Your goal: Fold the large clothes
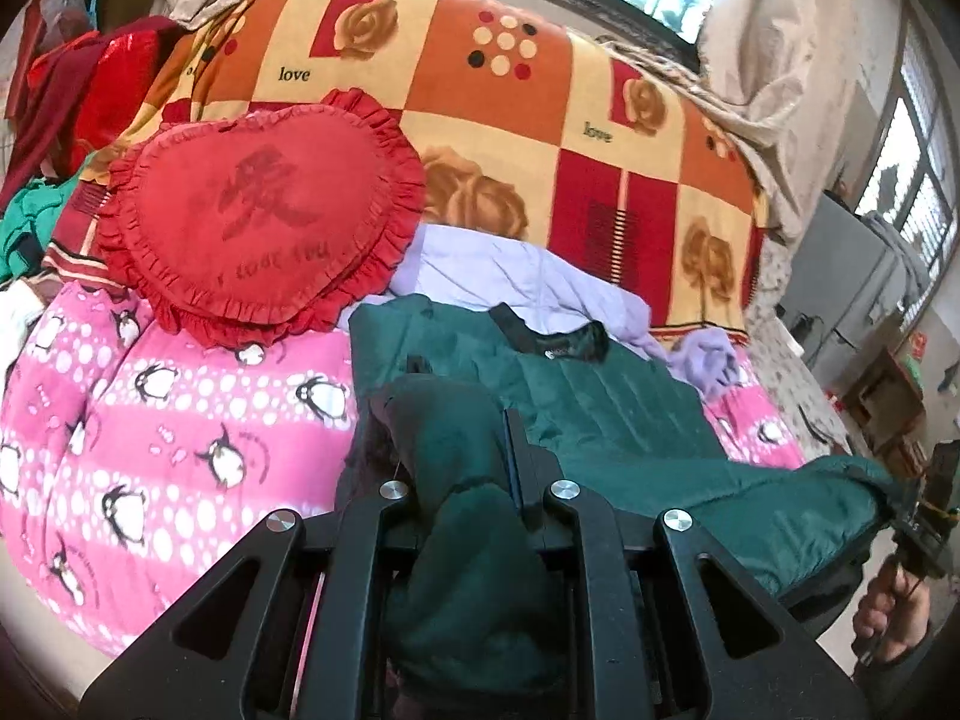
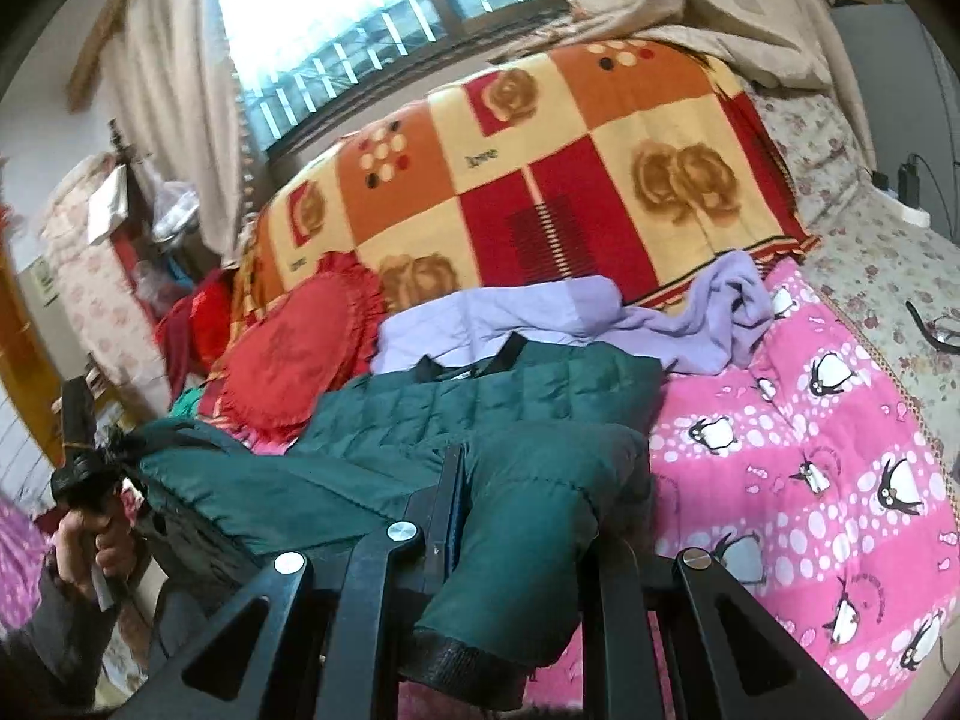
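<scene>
L gripper and R gripper each clamped on a sleeve of the green jacket, w/ its body spread on the pink penguin blanket, collar toward the purple garment.

Bed w/ pink penguin blanket: green quilted jacket, lilac garment, red heart cushion; checked rose blanket at far edge.

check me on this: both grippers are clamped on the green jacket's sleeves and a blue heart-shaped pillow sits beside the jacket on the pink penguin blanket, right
Nearly. The heart-shaped pillow is red, not blue, as the left wrist view shows. The rest holds: the left gripper and right gripper each pinch a sleeve of the green jacket, which lies on the pink penguin blanket.
</scene>
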Available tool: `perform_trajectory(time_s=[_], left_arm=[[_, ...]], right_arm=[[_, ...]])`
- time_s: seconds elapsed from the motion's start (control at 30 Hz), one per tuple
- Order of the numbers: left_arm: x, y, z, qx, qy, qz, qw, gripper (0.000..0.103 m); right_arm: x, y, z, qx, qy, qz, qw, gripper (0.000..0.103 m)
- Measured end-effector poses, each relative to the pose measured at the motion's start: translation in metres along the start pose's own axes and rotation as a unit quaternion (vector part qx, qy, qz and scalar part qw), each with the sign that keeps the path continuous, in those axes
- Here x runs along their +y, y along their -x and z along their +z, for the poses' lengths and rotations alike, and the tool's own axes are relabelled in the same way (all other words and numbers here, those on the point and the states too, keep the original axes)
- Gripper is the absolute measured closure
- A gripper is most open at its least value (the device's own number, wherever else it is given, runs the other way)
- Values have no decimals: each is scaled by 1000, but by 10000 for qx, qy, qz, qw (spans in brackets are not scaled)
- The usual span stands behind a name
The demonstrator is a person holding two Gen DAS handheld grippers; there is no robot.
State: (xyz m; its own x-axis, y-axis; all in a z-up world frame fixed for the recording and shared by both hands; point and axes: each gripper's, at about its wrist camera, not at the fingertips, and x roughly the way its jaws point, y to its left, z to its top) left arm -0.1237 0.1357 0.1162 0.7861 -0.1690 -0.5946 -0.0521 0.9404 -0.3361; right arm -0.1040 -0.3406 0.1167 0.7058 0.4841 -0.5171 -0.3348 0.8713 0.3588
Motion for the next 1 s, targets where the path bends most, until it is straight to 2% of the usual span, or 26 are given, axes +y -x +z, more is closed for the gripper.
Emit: perform_trajectory(time_s=[0.17, 0.47, 0.7, 1.0], left_arm=[[6, -25, 6, 43, 188, 271, 9994, 90], [4, -30, -2, 58, 193, 499, 9985, 90], [3, -30, -2, 83, 190, 505, 9985, 90], [9, -19, -7, -35, 231, 429, 9988, 90]], right_arm=[[-8, -17, 7, 123, -175, -320, 9993, 88], [-16, -24, 0, 12, -406, -273, 9988, 88], [-21, -27, 0, -36, -591, -271, 9979, 88], [-7, -21, 0, -159, -301, -449, 9984, 88]])
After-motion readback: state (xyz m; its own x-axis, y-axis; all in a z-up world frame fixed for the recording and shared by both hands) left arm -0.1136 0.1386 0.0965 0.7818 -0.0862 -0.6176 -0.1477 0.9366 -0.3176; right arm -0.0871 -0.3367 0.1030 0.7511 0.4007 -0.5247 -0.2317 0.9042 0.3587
